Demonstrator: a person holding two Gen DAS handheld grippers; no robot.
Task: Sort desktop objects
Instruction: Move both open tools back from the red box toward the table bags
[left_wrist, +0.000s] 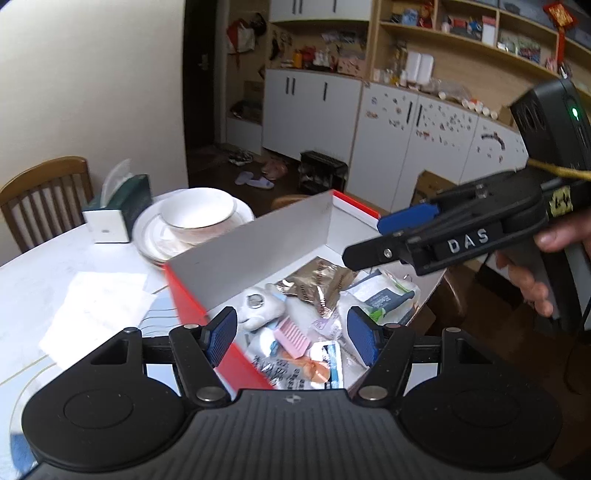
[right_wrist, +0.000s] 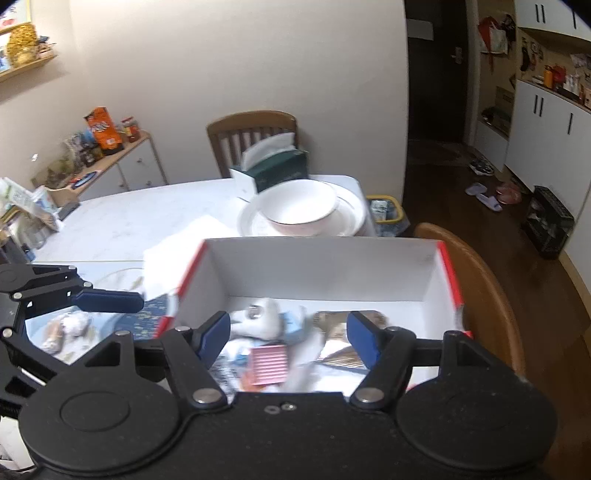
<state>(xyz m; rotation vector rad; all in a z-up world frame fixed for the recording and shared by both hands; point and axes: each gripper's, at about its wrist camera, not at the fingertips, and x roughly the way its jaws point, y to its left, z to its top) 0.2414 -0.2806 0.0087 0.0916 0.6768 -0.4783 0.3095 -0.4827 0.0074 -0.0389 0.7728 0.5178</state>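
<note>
Left wrist view: the left gripper (left_wrist: 291, 334) fills the bottom of the frame, its blue-padded fingers (left_wrist: 221, 334) parted about halfway with nothing between them, hanging above an open red-and-white box (left_wrist: 255, 236) at centre. Inside lie a pink comb (left_wrist: 293, 338), a white plush toy (left_wrist: 260, 306), a brown foil packet (left_wrist: 319, 284) and several clear-wrapped packets. At right, a hand (left_wrist: 535, 273) holds the right gripper (left_wrist: 384, 236) over the box's far side, its fingers apart and empty. A white bowl (left_wrist: 197, 210) on stacked plates and a green tissue box (left_wrist: 122, 206) stand on the white surface (left_wrist: 33, 273) at upper left.

Right wrist view: the right gripper (right_wrist: 290, 338) spans the bottom, fingers (right_wrist: 364, 339) spread about halfway and holding nothing, poised over the same box (right_wrist: 321, 266) at centre. The pink comb (right_wrist: 269, 363), plush toy (right_wrist: 258, 319) and foil packet (right_wrist: 332, 326) lie blurred inside. The left gripper (right_wrist: 107, 300) reaches in from the left edge. Beyond the box, the bowl (right_wrist: 301, 210) and tissue box (right_wrist: 277, 168) occupy the upper middle, before a wooden chair (right_wrist: 253, 133).
</note>
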